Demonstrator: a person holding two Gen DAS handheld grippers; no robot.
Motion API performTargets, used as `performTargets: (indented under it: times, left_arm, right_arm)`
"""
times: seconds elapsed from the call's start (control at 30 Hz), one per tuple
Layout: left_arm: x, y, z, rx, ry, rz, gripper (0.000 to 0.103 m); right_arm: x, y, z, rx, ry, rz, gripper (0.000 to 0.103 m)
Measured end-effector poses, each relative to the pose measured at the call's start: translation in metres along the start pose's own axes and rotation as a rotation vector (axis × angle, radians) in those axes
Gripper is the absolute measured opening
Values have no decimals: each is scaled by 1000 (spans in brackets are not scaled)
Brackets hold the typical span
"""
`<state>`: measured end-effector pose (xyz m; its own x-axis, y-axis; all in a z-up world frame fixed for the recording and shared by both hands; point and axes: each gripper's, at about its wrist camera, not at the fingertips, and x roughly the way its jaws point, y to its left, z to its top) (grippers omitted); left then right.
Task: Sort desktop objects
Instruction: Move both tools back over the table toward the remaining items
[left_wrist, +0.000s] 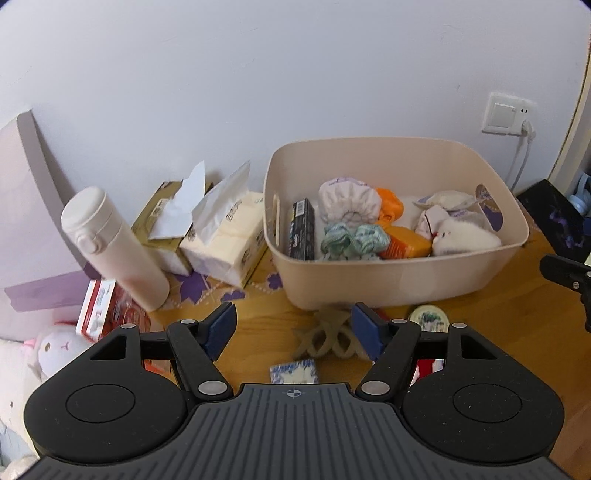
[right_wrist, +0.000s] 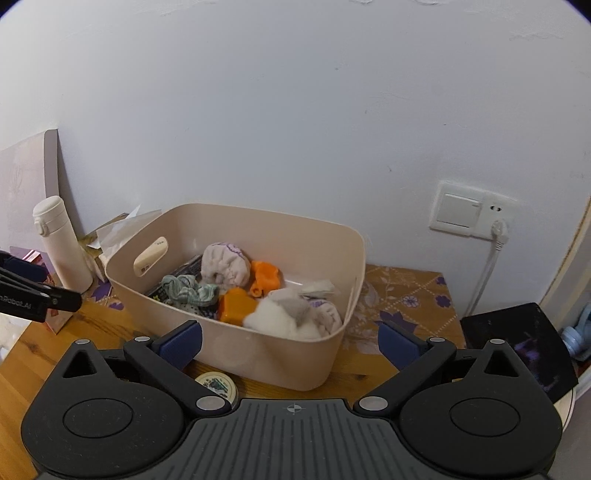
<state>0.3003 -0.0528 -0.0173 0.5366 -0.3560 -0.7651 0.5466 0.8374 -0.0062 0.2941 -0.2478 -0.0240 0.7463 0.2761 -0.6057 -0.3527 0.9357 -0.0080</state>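
Note:
A beige bin (left_wrist: 476, 258) (right_wrist: 354, 266) stands on the wooden desk and holds rolled socks, orange items, a black box and a white plush. My left gripper (left_wrist: 293, 328) hovers open in front of it. Below its blue fingers lie a beige hair claw clip (left_wrist: 327, 338) and a small blue-and-white packet (left_wrist: 294, 371). A round tin (left_wrist: 428, 318) (right_wrist: 216, 384) sits beside the bin's front wall. My right gripper (right_wrist: 290, 341) is open wide before the bin with nothing between its fingers.
A white thermos (left_wrist: 110, 247) (right_wrist: 59, 243) leans at the left beside tissue packs (left_wrist: 221, 229) and a red box (left_wrist: 103, 310). A plush toy (left_wrist: 55, 343) lies lower left. A black card (right_wrist: 517, 343) stands at the right, a plugged wall socket (right_wrist: 469, 214) behind.

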Motion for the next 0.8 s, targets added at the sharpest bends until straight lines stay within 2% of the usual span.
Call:
performTargets:
  times: [0.17, 0.57, 0.8]
  left_arm:
    - [-1, 3, -14, 3, 24, -1, 70]
    - [21, 12, -56, -27, 135, -19, 70]
    - [38, 18, -67, -52, 184, -29, 73]
  right_arm:
    - [-5, 5, -19, 1, 10, -8, 103]
    - [7, 36, -70, -11, 139, 41, 103]
    - [22, 53, -86, -7, 206, 71, 103]
